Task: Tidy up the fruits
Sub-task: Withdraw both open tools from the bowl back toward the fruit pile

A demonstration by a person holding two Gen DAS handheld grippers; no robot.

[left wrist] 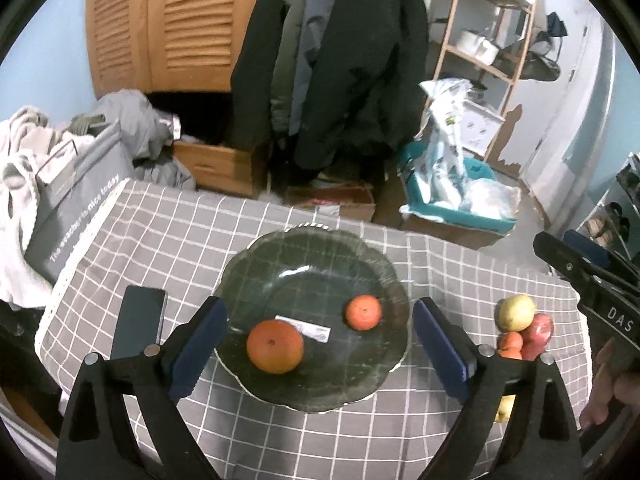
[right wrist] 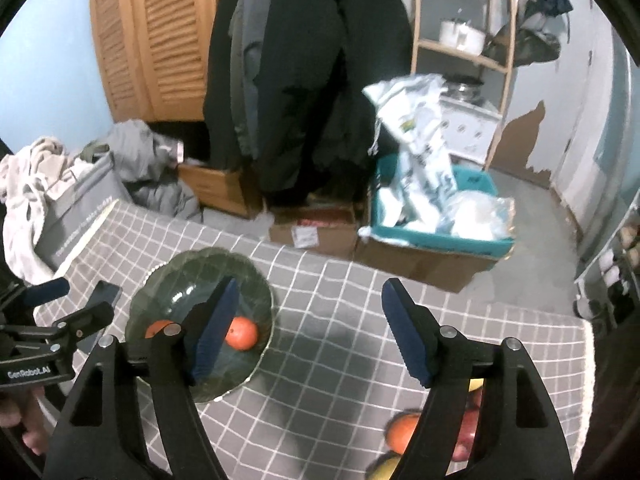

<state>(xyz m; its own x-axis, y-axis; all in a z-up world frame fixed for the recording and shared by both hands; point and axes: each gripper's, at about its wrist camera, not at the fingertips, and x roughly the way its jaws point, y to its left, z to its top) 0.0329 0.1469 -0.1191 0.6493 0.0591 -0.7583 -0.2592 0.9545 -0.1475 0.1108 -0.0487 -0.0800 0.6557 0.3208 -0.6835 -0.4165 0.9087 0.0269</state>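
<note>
A dark green glass plate [left wrist: 304,276] lies on the grey checked tablecloth [left wrist: 160,232]. It holds a large orange [left wrist: 275,346], a smaller orange [left wrist: 363,312] and a white label [left wrist: 308,327]. My left gripper [left wrist: 320,306] hangs open above the plate, with nothing between its fingers. To the right of the plate is a fruit pile: a yellow-green fruit [left wrist: 516,312], a red apple [left wrist: 540,330] and a small orange [left wrist: 510,342]. My right gripper [right wrist: 312,286] is open and empty over bare cloth. The plate [right wrist: 188,276] is at its left and the pile's orange [right wrist: 402,434] low at its right.
A dark phone [left wrist: 140,324] lies left of the plate. A grey bag [left wrist: 80,208] with clothes stands at the table's left edge. Beyond the far edge are cardboard boxes [right wrist: 316,232], a teal bin [right wrist: 432,236], hanging coats and a wooden shelf.
</note>
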